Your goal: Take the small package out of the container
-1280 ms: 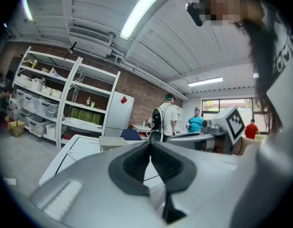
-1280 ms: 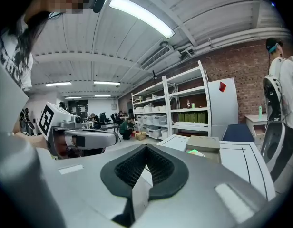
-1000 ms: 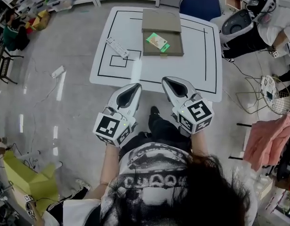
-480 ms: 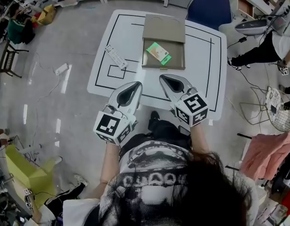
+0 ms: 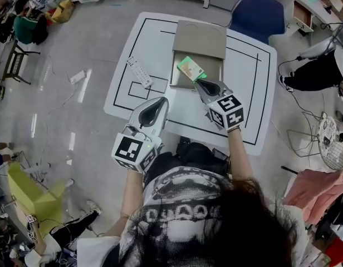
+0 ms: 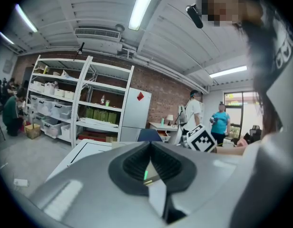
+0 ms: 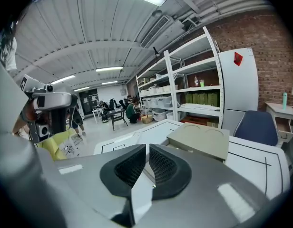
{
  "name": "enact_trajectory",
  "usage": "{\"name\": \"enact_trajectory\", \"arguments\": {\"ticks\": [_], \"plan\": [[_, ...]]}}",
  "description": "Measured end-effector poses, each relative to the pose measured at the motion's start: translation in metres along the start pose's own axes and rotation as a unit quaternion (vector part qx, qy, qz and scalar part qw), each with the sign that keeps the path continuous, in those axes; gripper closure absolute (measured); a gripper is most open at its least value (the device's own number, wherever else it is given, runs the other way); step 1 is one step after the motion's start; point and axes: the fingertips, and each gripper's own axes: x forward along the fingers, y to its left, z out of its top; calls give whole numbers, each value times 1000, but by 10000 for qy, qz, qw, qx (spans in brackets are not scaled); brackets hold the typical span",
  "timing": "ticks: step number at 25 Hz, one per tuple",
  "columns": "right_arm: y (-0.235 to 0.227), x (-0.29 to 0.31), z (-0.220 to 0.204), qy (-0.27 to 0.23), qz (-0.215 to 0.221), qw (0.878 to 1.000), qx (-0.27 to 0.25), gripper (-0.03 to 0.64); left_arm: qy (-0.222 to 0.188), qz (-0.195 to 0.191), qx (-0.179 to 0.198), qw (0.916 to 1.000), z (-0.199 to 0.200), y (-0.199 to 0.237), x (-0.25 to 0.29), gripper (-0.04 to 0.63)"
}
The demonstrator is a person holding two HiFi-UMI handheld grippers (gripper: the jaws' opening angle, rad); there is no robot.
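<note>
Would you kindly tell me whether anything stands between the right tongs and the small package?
Nothing visible does. The small package lies uncovered in the open container, and the shut right tongs hover at its near rim.

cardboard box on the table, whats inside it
A small green package lies inside the box. The right tool covers the near right corner, so anything there is hidden.

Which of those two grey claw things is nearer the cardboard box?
The right gripper: its tip reaches the cardboard box's near edge, beside the green package. The left gripper hangs back over the table's front edge.
</note>
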Motion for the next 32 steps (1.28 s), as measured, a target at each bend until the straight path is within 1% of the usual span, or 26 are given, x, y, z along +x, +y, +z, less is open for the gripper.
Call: {"name": "enact_trajectory", "arguments": {"ticks": [4,10,16,20,29,32], "plan": [[-18,15,-4,140,22,9999,-23,597,3,104,-59,9999,-1,4,5,595],[-32,39,-8,399,71,9991,-155,528,-94,194,-79,9997,5,6,2,595],[-39,67,-22,862,152,9956,-325,471,-165,373,-71,9991,10,11,-9,595],[-47,82,-31,1080,159,9933,-372,456,-174,490,-11,9986,14,11,-15,595],[-63,106,-42,1510,198,9873,-444,390,-38,418,56,9991,15,11,-9,595],[-66,113,-49,1726,264,9836,-454,341,4,345,50,9994,15,15,-5,595]]}}
